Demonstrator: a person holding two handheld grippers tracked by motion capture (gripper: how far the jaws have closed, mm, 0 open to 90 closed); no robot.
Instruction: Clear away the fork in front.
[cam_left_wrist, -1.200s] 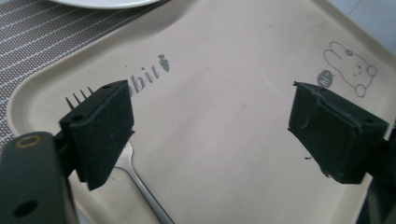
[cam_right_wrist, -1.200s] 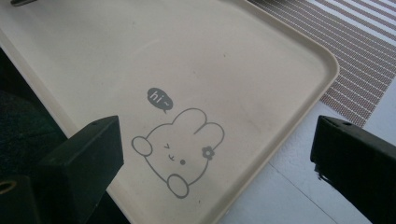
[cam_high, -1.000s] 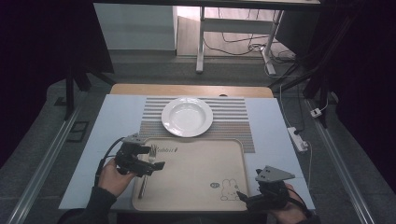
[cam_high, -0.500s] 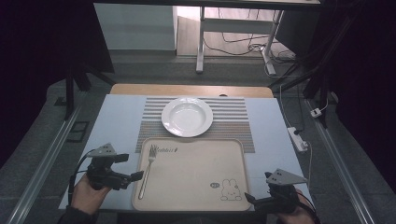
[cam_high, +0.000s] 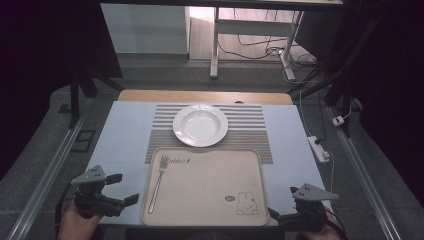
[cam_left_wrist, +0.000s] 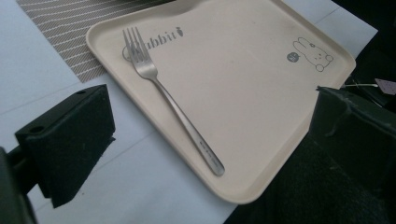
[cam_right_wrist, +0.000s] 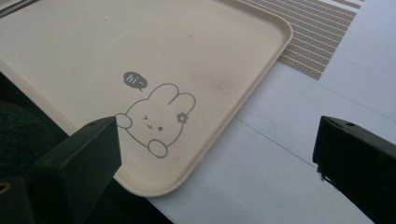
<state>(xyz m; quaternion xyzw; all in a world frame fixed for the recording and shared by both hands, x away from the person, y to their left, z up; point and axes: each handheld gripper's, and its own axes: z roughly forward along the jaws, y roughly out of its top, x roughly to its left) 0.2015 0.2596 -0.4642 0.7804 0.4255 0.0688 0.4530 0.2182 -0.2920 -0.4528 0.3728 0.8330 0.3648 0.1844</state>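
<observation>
While the fork (cam_high: 158, 182) is lying along the left side of the beige tray (cam_high: 210, 210) on the worktop (cam_high: 122, 135), the left tool (cam_high: 119, 188) is sitting just left of the tray. Its jaws have just been opening and are standing wide apart with nothing between them. The right tool (cam_high: 280, 220) is waiting at the tray's near right corner, jaws apart too.

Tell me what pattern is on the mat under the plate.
The mat has thin grey and white stripes running across it, clearest in the high view.
</observation>
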